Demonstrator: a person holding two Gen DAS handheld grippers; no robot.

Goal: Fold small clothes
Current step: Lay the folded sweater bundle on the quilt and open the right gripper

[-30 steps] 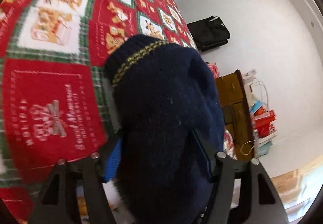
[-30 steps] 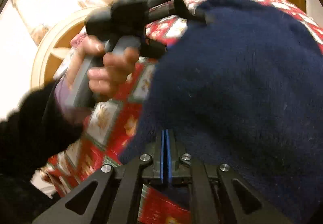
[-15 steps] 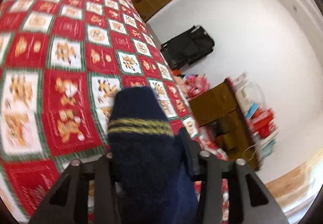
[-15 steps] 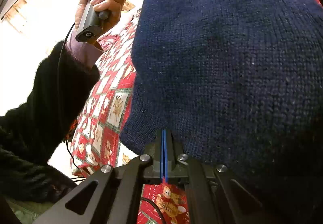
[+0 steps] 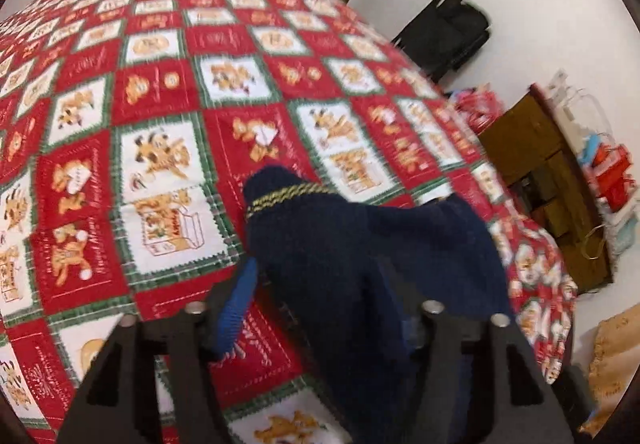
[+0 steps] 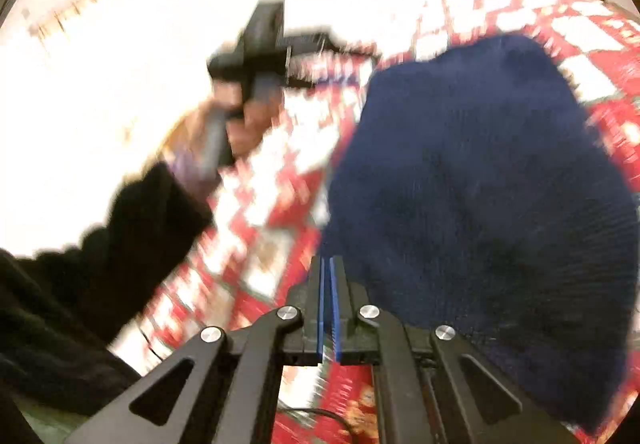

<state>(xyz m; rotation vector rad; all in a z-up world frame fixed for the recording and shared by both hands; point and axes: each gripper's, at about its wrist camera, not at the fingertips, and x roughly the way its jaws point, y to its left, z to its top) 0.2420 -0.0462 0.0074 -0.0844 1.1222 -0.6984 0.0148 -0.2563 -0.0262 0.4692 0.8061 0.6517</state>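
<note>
Lifting the sweater (image 5: pixel 360 244) off the quilt (image 5: pixel 168 116) near its right edge: my right gripper (image 6: pixel 329 308) is clamped shut, its hold on knit unclear; my left gripper (image 5: pixel 316 308), just reopening, straddles it. Next, spread it flat

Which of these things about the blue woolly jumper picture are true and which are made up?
1. The dark navy knitted jumper has a yellow stripe on its cuff. True.
2. The red, white and green patchwork quilt is plain blue. False: it has cartoon squares.
3. The right gripper has its blue pads wide apart. False: they are nearly together.
4. A black bag sits against the white wall. True.
5. The left gripper has jumper fabric between its fingers. True.
</note>
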